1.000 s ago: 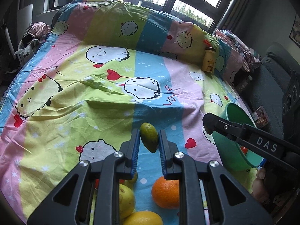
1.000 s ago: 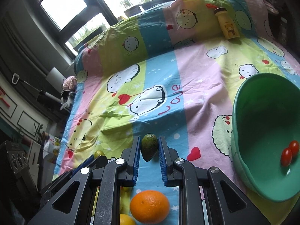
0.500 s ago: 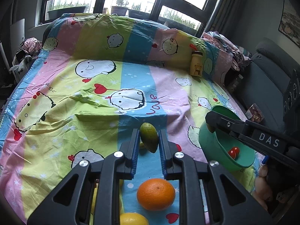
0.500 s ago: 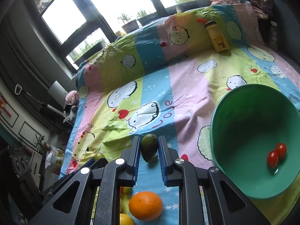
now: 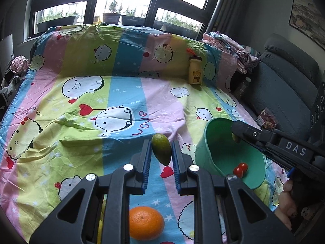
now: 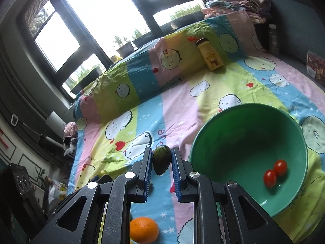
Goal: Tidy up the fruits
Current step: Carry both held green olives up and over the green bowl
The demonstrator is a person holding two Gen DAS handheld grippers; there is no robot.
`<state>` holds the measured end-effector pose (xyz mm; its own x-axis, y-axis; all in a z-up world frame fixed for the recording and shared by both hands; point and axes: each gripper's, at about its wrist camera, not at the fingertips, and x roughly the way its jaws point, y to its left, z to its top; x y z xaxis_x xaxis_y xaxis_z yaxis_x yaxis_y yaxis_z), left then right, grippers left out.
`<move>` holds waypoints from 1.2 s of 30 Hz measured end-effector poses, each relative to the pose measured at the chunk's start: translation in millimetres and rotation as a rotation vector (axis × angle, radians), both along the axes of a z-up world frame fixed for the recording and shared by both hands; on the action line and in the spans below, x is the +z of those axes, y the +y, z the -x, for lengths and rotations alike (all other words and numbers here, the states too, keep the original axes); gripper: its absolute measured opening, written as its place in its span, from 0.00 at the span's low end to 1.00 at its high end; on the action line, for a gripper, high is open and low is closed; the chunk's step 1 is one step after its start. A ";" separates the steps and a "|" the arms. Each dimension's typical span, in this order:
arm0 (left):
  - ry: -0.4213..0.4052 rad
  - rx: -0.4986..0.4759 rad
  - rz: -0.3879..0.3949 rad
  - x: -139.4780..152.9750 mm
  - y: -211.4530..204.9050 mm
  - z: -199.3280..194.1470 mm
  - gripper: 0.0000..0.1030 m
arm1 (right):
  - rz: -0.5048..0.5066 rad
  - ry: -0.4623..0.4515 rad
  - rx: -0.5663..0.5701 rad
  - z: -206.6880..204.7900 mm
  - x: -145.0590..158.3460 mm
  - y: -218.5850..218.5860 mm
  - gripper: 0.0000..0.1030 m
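While both units are up off the bedsheet (image 5: pixel 61 142), each one has a fruit clamped.

Left gripper (image 5: pixel 160 144): jaws nearly closed, blue pads (image 5: pixel 146 162) pressing either side of a light green fruit (image 5: pixel 161 151). Fruit sits at the tips, long axis roughly upright, narrow end down and tilted slightly right. It hangs clear of the cloth, over the blue/pink stripes, just left of the green bowl (image 5: pixel 205 152).

Right gripper (image 6: pixel 161 150): same story, jaws nearly closed on a dark avocado (image 6: pixel 161 159), pads on both flanks, pointed end down. It is held just left of the bowl rim. Seen from the left wrist camera, this gripper's tip overlaps the bowl's far rim (whether it is actually above the bowl or only lined up with it, can't tell).

Bowl is on the sheet, tipped toward the cameras, two cherry tomatoes (image 6: pixel 275 172) touching each other low on its inner wall.

Orange (image 5: pixel 146 222) lies on the sheet below and behind the left jaws, not touched by either gripper. Something yellow shows through the left frame beside it; too hidden to identify.

Yellow bottle (image 5: pixel 195 70) with a bear print stands at the far end against the raised part of the sheet, well apart from the fruit.

Person's fingers (image 5: pixel 286 203) wrap the right gripper's handle at the lower right edge.
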<state>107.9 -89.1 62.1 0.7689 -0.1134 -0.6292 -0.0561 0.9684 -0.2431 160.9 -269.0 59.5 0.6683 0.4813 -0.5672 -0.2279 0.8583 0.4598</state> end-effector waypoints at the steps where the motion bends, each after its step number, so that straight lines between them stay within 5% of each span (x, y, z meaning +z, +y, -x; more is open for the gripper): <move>1: 0.000 -0.012 0.000 -0.1 -3.9 -2.1 0.19 | -0.006 0.000 -0.009 -0.5 -0.1 -4.1 0.20; 19: 0.010 -0.222 0.060 -4.8 -78.8 -37.8 0.19 | -0.057 0.024 -0.207 -3.7 -5.6 -75.9 0.20; 36: 0.085 -0.302 0.071 -25.0 -116.5 -57.8 0.19 | -0.025 0.100 -0.329 -12.5 -22.3 -109.1 0.20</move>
<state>165.7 -205.7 37.1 0.6390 -0.3748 -0.6717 0.2086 0.9250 -0.3176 173.4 -378.1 37.2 0.7317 0.2638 -0.6285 0.1064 0.8666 0.4876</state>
